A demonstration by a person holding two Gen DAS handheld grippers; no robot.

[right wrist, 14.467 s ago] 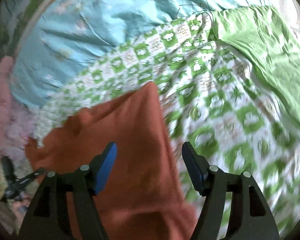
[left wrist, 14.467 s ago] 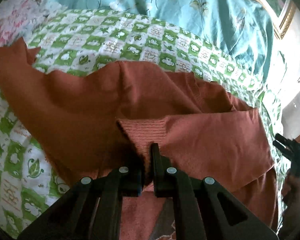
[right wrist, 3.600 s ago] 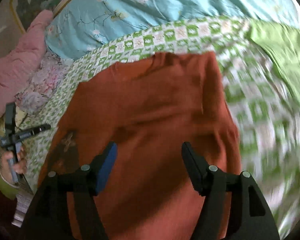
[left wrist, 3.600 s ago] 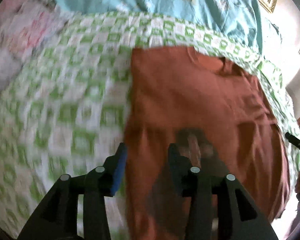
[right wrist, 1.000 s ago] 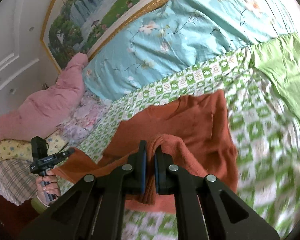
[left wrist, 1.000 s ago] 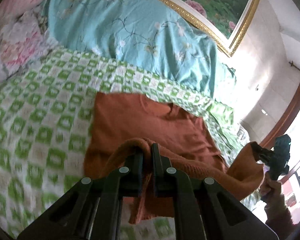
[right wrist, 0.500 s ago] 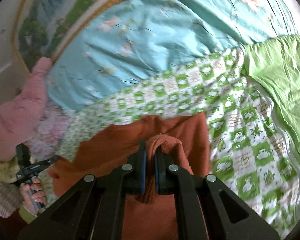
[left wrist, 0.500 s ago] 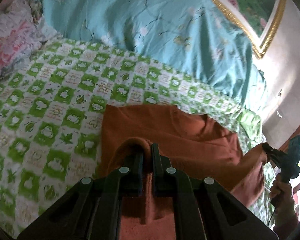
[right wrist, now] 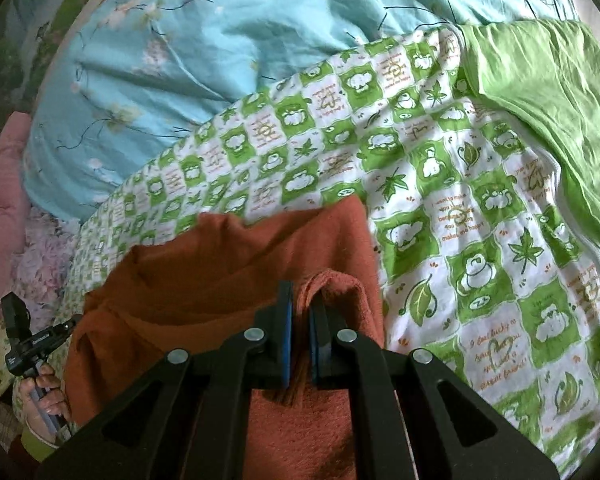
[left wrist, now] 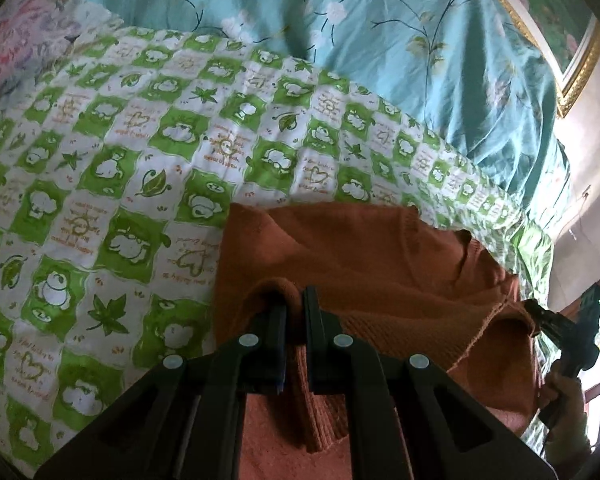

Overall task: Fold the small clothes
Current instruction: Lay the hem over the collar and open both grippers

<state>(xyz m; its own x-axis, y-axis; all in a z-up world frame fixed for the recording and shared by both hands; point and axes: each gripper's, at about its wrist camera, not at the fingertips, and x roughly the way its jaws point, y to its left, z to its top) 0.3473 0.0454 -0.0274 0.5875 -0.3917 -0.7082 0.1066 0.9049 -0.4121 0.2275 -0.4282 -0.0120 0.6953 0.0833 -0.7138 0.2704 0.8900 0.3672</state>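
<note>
Folding forward, the rust sweater (left wrist: 360,264) lies on the green checked bedspread (left wrist: 112,160), its near edge doubled toward the collar. The left gripper (left wrist: 294,308) and the right gripper (right wrist: 300,312) are each pinched tight on a corner of that edge. Uneven release could skew the fold or drag the lower layer. Compared with a second ago, both corners sit lower and farther over the body.
</note>
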